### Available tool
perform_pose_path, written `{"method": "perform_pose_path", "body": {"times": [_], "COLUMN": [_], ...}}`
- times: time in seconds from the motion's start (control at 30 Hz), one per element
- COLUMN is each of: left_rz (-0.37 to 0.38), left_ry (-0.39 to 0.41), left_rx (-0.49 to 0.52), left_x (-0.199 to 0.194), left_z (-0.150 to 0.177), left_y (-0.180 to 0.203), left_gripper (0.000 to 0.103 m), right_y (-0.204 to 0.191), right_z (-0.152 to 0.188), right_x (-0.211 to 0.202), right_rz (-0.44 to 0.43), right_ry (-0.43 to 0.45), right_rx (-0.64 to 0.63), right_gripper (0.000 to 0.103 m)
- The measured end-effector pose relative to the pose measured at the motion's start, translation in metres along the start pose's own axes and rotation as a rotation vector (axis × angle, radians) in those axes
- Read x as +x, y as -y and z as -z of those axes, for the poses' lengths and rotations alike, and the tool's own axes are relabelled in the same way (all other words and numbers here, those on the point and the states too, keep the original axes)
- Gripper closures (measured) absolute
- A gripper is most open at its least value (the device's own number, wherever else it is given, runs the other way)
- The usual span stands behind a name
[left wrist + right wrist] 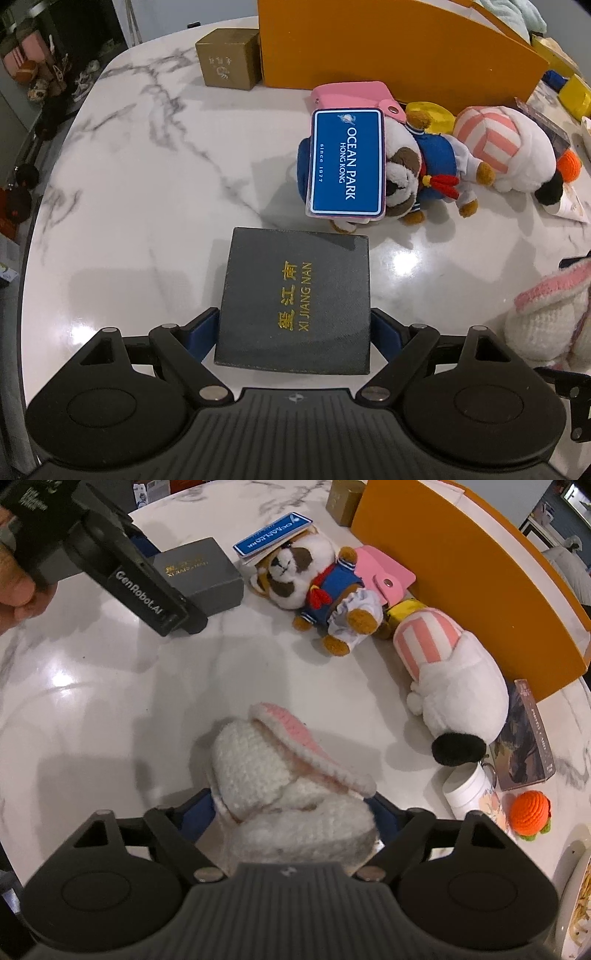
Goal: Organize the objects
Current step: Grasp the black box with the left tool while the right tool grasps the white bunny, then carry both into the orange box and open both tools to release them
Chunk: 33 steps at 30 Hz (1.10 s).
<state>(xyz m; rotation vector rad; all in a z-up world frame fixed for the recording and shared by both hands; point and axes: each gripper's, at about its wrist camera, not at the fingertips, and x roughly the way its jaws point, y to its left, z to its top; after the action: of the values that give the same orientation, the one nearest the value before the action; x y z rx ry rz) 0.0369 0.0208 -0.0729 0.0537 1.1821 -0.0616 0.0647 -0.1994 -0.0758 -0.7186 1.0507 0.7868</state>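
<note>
left gripper (293, 325) clamps the dark box (295, 302) on the marble table (129, 184). right gripper (295, 808) straddles the knitted rabbit (280, 775); whether its pads press, cannot tell. plush toys (325, 587) lie loose beside the orange bin (461, 572); sorting barely begun.

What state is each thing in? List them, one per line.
left gripper: shut on the dark grey box.
dark grey box: lid closed, lying flat.
right gripper: shut on the crocheted bunny.
crocheted bunny: lying down, ear flopped over.
pink wallet: snapped shut.
white jar: lid on.
sailor dog plush: lying on its back.
</note>
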Motion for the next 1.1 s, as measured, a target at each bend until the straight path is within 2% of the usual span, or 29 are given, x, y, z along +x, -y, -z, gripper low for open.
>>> {"method": "perform_pose_path", "body": {"times": [0.1,0.17,0.4,0.57,0.83,0.93,1.1], "left_rz": [-0.002,-0.001,0.057,0.082,0.116,0.154,0.164], "left_ry": [-0.001,0.007,0.030,0.094,0.230,0.274,0.351], "left_rx": [0.000,0.003,-0.012,-0.008,-0.006,-0.018,-0.013], "left_x": [0.000,-0.001,-0.008,-0.030,-0.072,-0.084,-0.089], "left_z": [0.000,0.000,0.006,0.003,-0.031,-0.047,-0.084], "left_y": [0.000,0.001,-0.004,-0.006,0.003,0.008,0.020], "left_gripper": [0.003,0.013,0.014,0.014,0.014,0.014,0.014], "right_y": [-0.002,-0.003,-0.002,0.003,0.023,0.038,0.073], "right_z": [0.000,0.000,-0.002,-0.005,-0.023,-0.034,-0.050], "right_x": [-0.004,-0.007,-0.019,-0.036,-0.089,-0.102,-0.116], "right_rz": [0.000,0.001,0.007,0.005,0.041,0.061,0.106], "right_ry": [0.010,0.015,0.052,0.112,0.291,0.337,0.400], "right_rx": [-0.011,-0.018,-0.003,0.030,0.101,0.132,0.202], "right_gripper": [0.027,0.030,0.032,0.032,0.032,0.032,0.032]}}
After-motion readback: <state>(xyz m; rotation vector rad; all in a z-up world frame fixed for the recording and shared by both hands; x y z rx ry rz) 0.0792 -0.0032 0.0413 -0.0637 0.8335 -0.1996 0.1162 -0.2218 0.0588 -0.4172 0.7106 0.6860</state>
